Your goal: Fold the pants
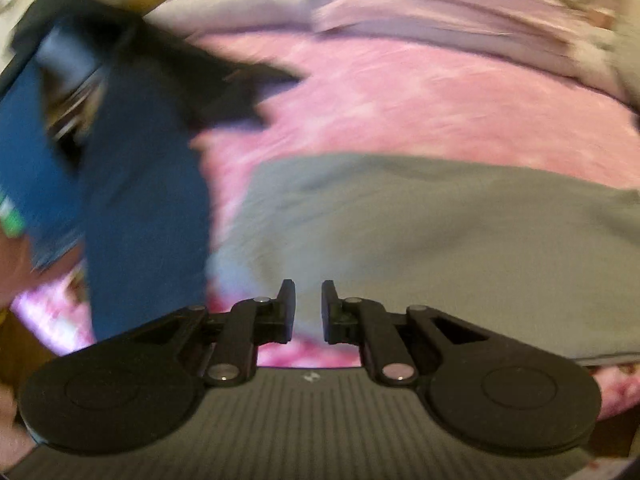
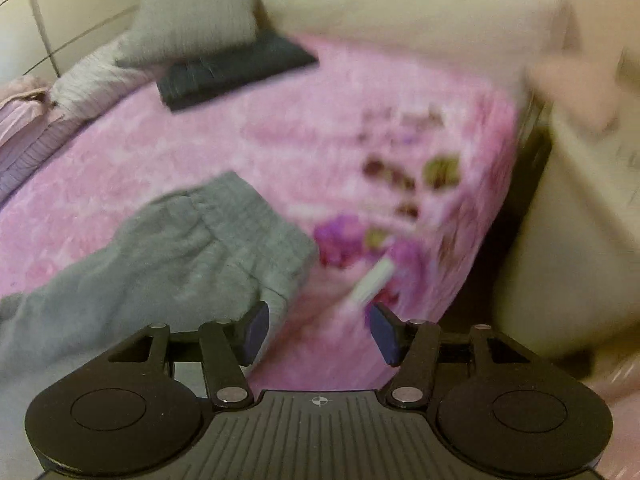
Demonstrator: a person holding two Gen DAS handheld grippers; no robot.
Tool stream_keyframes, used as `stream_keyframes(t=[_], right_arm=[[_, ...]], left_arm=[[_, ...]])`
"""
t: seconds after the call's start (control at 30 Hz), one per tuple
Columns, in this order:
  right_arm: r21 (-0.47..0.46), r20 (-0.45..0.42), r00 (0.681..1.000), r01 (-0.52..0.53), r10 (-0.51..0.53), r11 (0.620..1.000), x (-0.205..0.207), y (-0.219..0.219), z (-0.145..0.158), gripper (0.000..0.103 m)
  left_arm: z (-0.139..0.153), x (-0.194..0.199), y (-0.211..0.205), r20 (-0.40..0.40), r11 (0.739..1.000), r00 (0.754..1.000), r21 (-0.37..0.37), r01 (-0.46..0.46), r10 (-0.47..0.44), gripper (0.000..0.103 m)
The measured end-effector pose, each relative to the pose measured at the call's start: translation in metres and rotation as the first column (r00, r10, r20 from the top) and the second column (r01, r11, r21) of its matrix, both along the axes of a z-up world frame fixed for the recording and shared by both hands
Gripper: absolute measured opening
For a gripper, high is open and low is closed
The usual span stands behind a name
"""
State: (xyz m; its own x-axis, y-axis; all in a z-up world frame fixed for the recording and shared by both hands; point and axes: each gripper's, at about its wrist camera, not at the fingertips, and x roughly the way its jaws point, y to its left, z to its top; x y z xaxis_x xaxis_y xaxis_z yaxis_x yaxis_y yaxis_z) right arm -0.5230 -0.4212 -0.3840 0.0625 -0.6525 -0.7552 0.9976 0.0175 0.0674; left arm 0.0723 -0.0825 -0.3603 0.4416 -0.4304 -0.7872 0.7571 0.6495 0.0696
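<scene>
Grey pants lie spread across a pink bedspread, just ahead of my left gripper. Its jaws stand a narrow gap apart with nothing between them, low over the near edge of the cloth. In the right wrist view the pants lie bunched to the left, their ribbed waistband end close to the left finger. My right gripper is wide open over the bedspread, holding nothing. Both views are blurred by motion.
A blurred blue and black shape fills the left of the left wrist view. A dark folded garment and a grey pillow lie at the bed's far end. A small white object rests near the bed edge; cream furniture stands right.
</scene>
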Motion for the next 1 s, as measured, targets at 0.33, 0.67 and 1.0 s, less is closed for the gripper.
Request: stream_keyframes(t=[0.33, 0.67, 1.0], right_arm=[[-0.098, -0.089, 0.974, -0.215, 0.207, 0.972, 0.060, 0.015, -0.065, 0.056], [-0.153, 0.087, 0.979, -0.171, 0.186, 0.973, 0.078, 0.129, -0.048, 0.059], [-0.241, 0.078, 0.946, -0.287, 0.314, 0.927, 0.110, 0.243, 0.017, 0.071]], left_arm=[[-0.084, -0.027, -0.049, 0.073, 0.974, 0.971, 0.017, 0.227, -0.228, 0.017], [-0.072, -0.053, -0.023, -0.022, 0.971, 0.977, -0.113, 0.210, -0.214, 0.035], [-0.027, -0.104, 0.035, 0.005, 0.940, 0.953, -0.167, 0.298, -0.302, 0.060]])
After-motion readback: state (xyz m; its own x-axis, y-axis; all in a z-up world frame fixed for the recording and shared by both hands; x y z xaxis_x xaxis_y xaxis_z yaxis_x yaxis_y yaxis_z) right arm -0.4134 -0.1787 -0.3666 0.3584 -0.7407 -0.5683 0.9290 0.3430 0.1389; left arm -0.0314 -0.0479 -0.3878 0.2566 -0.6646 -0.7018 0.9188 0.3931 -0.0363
